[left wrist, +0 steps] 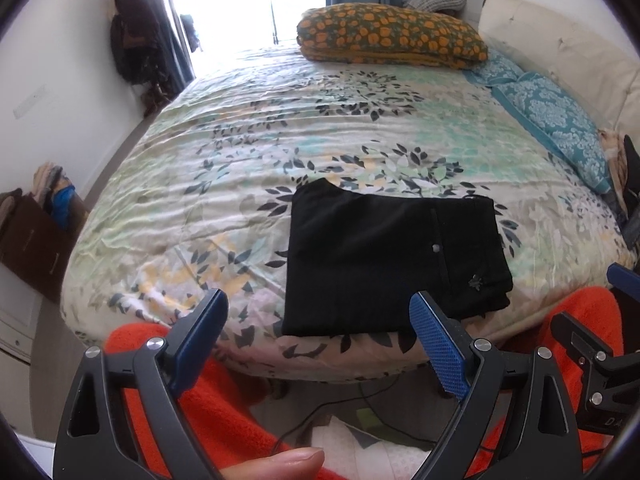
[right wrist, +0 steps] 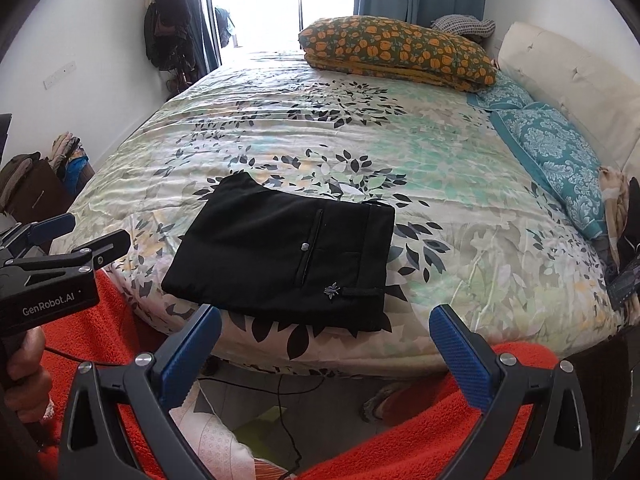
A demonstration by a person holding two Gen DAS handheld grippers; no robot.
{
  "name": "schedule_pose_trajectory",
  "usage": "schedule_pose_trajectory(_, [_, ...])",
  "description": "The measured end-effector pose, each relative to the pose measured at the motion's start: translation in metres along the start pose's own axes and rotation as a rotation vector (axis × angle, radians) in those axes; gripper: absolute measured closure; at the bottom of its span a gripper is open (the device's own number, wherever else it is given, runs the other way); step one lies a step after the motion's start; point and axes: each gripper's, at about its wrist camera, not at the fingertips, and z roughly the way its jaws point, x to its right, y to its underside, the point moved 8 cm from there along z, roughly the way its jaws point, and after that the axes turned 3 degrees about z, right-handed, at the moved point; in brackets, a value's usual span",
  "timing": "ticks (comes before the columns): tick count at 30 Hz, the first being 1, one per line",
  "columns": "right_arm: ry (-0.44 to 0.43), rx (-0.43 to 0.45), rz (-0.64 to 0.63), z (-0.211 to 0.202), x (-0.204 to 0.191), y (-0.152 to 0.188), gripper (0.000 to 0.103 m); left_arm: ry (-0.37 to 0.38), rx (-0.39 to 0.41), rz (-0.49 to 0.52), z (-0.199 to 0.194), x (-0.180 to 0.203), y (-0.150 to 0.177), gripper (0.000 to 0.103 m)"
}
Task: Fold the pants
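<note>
The black pants (left wrist: 384,256) lie folded into a flat rectangle near the front edge of the bed (left wrist: 248,128), back pocket and button facing up. They also show in the right wrist view (right wrist: 280,256). My left gripper (left wrist: 320,308) is open and empty, held back off the bed's front edge, just short of the pants. My right gripper (right wrist: 326,320) is open and empty, also in front of the bed edge below the pants. The left gripper shows at the left of the right wrist view (right wrist: 68,236).
An orange-flowered folded blanket (left wrist: 392,36) lies at the far end of the bed, teal pillows (left wrist: 560,120) along the right side by the white headboard (right wrist: 576,80). A brown cabinet (left wrist: 36,236) with clothes stands left. Cables (right wrist: 280,412) lie on the floor below.
</note>
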Motion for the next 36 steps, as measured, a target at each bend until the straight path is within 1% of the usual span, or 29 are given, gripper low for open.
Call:
schedule_pose_trajectory(3, [0.017, 0.017, 0.008, -0.002, 0.004, -0.003, 0.0, 0.016, -0.015, 0.018, 0.003, 0.002, 0.001, 0.009])
schedule_pose_trajectory(7, [0.057, 0.012, -0.012, -0.002, 0.006, -0.001, 0.0, -0.011, -0.005, 0.028, 0.003, 0.0, 0.0, 0.009])
schedule_pose_trajectory(10, [0.082, 0.011, -0.023, -0.003, 0.008, 0.0, 0.0, -0.012, -0.002, 0.028, 0.003, 0.0, 0.001, 0.01])
schedule_pose_trajectory(17, [0.089, 0.037, -0.006, -0.011, 0.008, -0.006, 0.0, -0.004, -0.015, 0.01, 0.006, -0.002, 0.003, 0.01])
schedule_pose_trajectory(22, [0.067, -0.001, 0.018, -0.006, 0.007, 0.0, 0.0, 0.004, -0.036, -0.003, 0.012, -0.003, 0.006, 0.01])
schedule_pose_trajectory(29, [0.08, 0.002, 0.017, -0.008, 0.008, 0.002, 0.0, 0.009, -0.048, 0.001, 0.014, 0.0, 0.008, 0.01])
schedule_pose_trajectory(36, [0.077, -0.012, 0.016, -0.006, 0.008, 0.004, 0.0, 0.008, -0.047, -0.001, 0.015, -0.001, 0.008, 0.01])
